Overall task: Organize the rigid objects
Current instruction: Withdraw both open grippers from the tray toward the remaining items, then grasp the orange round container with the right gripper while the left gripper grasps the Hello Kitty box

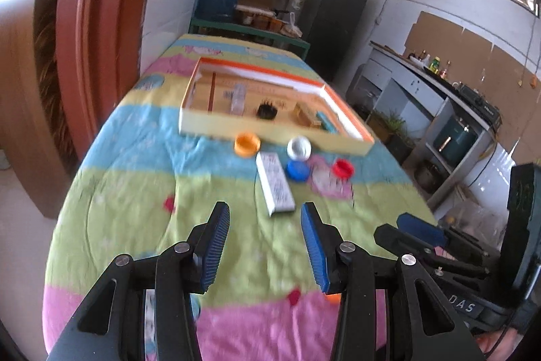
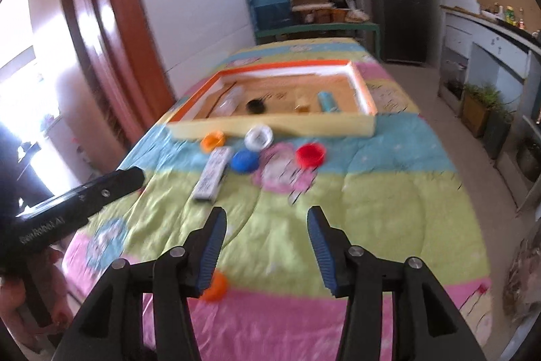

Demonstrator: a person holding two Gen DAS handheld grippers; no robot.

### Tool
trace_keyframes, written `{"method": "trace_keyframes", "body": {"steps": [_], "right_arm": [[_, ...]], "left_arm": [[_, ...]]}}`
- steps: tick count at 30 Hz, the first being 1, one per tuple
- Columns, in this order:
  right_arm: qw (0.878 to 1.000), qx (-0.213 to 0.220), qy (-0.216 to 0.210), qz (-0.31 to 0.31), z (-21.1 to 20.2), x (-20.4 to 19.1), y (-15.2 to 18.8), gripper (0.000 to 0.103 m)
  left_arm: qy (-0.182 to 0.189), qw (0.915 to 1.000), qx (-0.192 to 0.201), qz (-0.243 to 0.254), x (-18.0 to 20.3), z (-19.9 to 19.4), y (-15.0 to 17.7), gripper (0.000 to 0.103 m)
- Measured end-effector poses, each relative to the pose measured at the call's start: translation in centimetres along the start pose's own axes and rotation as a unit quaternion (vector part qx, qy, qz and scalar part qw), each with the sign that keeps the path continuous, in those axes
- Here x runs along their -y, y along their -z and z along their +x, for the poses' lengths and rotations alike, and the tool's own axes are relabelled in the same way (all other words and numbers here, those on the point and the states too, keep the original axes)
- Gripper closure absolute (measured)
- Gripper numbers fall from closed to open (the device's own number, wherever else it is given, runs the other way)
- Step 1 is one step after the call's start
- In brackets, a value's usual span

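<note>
Approaching the loose items on the striped pastel quilt (image 1: pixel 135 192), both tools are hanging above the near end of the table; the left gripper (image 1: pixel 265 246) is spread with nothing between its blue ribbed pads, and the right gripper (image 2: pixel 267 247) is likewise spread and empty. The step in hand appears to be the reach toward the pieces lying just in front of the shallow orange-rimmed cardboard box (image 1: pixel 216 124). For a clean pickup, each gripper should be lining its pads across the narrow width of one piece before closing. Going left to right, the orange plastic cap (image 1: pixel 247 143), the white rectangular printed carton (image 1: pixel 274 188), the blue plastic cap (image 1: pixel 297 171), the white round cap (image 1: pixel 299 148) and the red plastic cap (image 1: pixel 343 168) are sitting near one another outside the box; the carton is lying flat and pointing toward the left gripper; motion blur is hiding finer detail.
</note>
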State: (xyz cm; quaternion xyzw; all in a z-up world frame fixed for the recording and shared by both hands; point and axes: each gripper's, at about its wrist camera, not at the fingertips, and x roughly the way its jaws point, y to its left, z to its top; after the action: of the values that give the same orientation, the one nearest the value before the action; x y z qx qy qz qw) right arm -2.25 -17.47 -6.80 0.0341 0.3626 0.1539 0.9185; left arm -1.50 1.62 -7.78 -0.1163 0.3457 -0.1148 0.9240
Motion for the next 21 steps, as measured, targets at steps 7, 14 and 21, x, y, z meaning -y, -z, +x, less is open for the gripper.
{"method": "trace_keyframes", "body": {"steps": [7, 14, 21], "right_arm": [[0.998, 0.002, -0.033, -0.054, 0.1, -2.4, 3.0, 0.053], [0.993, 0.002, -0.008, -0.114, 1.0, -4.5, 4.9, 0.053], [0.994, -0.006, -0.011, -0.112, 1.9, -4.3, 5.5, 0.065]], "left_arm": [[-0.011, 0.9996, 0.014, 0.023, -0.2, -0.9, 3.0, 0.058], [-0.014, 0.9995, 0.015, 0.025, -0.4, -0.6, 3.5, 0.058], [-0.015, 0.9995, 0.005, 0.028, -0.4, 0.2, 3.7, 0.058]]}}
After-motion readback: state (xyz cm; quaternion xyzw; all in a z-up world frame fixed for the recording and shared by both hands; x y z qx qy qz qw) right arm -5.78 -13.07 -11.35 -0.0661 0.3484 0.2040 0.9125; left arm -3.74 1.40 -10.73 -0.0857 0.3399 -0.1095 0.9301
